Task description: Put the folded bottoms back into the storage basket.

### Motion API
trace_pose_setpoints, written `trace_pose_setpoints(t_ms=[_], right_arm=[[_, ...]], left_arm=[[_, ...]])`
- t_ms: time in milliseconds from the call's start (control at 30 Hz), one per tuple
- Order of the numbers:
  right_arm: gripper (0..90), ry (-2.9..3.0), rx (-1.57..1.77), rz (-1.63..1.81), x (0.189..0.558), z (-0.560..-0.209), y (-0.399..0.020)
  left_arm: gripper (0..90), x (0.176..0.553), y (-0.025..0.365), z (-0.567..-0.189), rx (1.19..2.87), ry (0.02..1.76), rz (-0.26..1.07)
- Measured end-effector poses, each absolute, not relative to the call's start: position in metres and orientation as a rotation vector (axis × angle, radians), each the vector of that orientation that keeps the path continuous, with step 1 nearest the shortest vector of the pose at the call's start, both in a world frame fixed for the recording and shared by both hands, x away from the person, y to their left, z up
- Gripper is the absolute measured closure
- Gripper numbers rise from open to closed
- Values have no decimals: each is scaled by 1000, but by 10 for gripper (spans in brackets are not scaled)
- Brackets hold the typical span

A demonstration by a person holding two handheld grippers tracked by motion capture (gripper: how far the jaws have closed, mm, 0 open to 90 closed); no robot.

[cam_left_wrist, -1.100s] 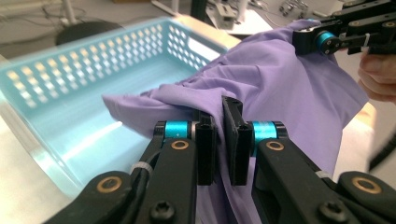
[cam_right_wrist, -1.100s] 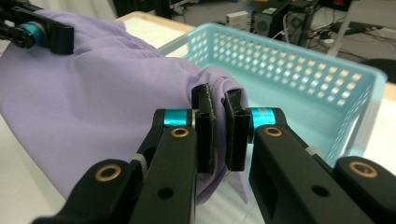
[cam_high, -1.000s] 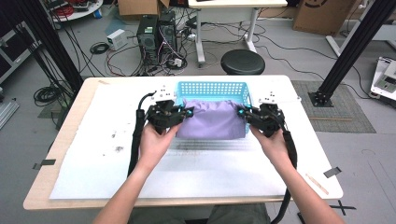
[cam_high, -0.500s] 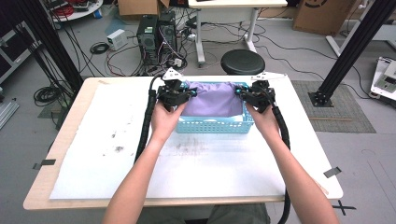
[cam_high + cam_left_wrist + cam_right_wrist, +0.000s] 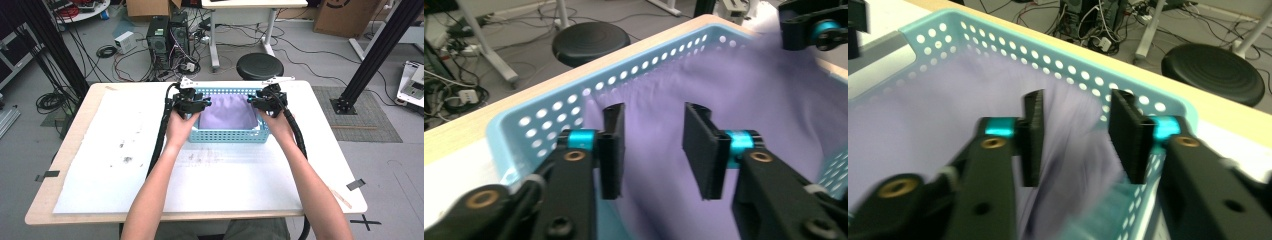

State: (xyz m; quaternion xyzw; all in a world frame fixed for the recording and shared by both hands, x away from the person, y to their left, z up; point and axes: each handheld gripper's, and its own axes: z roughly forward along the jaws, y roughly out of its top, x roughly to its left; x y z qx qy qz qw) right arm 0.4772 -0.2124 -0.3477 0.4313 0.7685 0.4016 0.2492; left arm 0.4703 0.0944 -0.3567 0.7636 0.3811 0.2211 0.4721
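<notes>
**Cloth drop into basket: release stage**

Jaws first. Left gripper [image 5: 651,150]: its jaws have just been opening and now stand apart; in the left gripper view the purple cloth [image 5: 228,112] lies behind and below the gap, and the pads press on nothing. Right gripper [image 5: 1083,142]: same story, jaws just opened, and the right gripper view shows a fold of cloth rising between the pads without being pinched, as far as I can tell through the blur. I read both as let go.

Outward from there. The cloth sits inside the blue perforated basket [image 5: 227,136], filling most of it from the left wall to the right one. In the left gripper view its far edge rides up against the far wall; I can't see whether any of it hangs over the rim. The basket stands at the far middle of the white mat [image 5: 100,165], on the wooden table [image 5: 45,212]. From the high view I have my left gripper at the basket's far-left corner and my right at its far-right corner, both low over the rim.

Progress, my judgement: placing looks essentially done, cloth in and grip off. What's left is to lift both grippers clear without snagging the fold near the right pads, then check that the cloth lies flat. A black stool [image 5: 259,66] and floor cables sit beyond the table, not in play.
</notes>
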Motion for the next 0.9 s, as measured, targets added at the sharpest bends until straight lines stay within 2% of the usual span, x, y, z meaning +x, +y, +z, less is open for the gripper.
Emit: trace_pose_setpoints(t_ms=[33, 233, 467, 767, 900], right_arm=[[548, 2092, 1189, 1100, 475, -348, -215], [449, 2057, 1165, 1146, 453, -348, -233], [414, 2035, 1096, 1220, 412, -354, -257], [365, 2037, 1065, 1261, 370, -374, -282], [308, 2021, 1076, 1270, 354, -384, -289]], left_arm=[[479, 467, 98, -358, 1866, 937, 544], [439, 444, 126, -358, 1843, 930, 590], [394, 409, 161, -356, 1775, 891, 612], [339, 369, 173, -366, 1779, 804, 599], [326, 350, 175, -374, 1790, 776, 609]])
